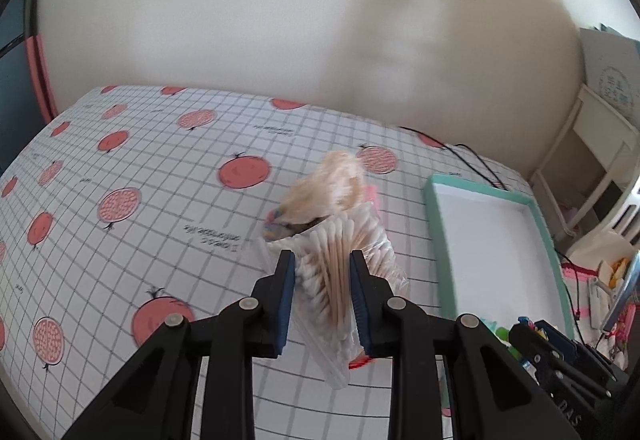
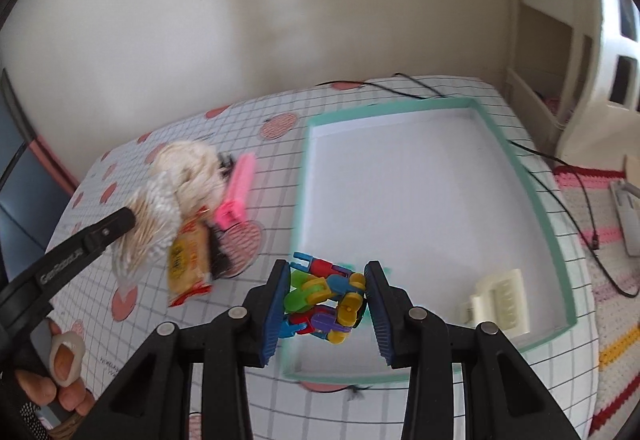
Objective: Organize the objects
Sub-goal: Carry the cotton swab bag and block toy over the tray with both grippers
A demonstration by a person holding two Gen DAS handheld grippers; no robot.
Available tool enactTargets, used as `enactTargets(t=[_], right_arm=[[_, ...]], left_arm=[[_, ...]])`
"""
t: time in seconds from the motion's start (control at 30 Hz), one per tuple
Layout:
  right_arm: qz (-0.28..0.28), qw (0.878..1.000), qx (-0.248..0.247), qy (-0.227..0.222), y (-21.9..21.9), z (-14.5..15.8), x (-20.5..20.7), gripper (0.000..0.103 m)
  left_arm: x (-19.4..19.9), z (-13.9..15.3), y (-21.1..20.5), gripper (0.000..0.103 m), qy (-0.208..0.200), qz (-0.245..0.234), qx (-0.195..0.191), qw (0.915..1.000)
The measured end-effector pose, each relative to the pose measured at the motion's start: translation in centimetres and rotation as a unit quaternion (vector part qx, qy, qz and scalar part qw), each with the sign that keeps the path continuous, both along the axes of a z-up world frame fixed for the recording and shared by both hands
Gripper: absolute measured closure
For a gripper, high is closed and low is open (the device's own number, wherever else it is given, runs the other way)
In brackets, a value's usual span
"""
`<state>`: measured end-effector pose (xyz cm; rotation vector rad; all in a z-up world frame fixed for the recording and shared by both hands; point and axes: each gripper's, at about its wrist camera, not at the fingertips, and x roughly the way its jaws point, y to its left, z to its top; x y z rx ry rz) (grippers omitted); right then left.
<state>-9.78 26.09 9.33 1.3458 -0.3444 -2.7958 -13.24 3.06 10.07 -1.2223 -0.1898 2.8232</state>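
Note:
In the left wrist view my left gripper point(image 1: 322, 260) is shut on a clear bag of cotton swabs point(image 1: 340, 280), held above the table. A blurred cream fluffy thing point(image 1: 328, 187) lies just behind the bag. In the right wrist view my right gripper point(image 2: 328, 272) is shut on a bundle of colourful plastic clips point(image 2: 324, 296), over the near-left corner of a teal-rimmed white tray point(image 2: 516, 159). A white clip point(image 2: 500, 300) lies inside the tray at its near right. One finger point(image 2: 96, 236) of the left gripper shows at the left against the swab bag point(image 2: 152, 228).
Left of the tray, a pink comb-like piece point(image 2: 236, 191), a yellow packet point(image 2: 188, 260) and a black item point(image 2: 218, 252) lie on the pomegranate-print cloth point(image 1: 160, 199). Black cables point(image 2: 580, 191) run past the tray's far and right sides. A person's hand point(image 2: 60, 368) is at lower left.

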Motion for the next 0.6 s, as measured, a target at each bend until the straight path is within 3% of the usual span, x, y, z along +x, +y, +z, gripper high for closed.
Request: enactTargets(t=[0.3,0.6], right_arm=[[-0.082,0.997,-0.014,0.003,7.4,-0.6,0.5,0.062],[-0.108,0.994,-0.008,0.01,11.1,-1.1,0.4,0.062]], left_arm=[[-0.7,-0.6,6.1,0.075,0.002,-0.049,0.017,0.9987],[-1.5,-1.1,10.5,0.075,-0.004,-0.091,0.016,0.9957]])
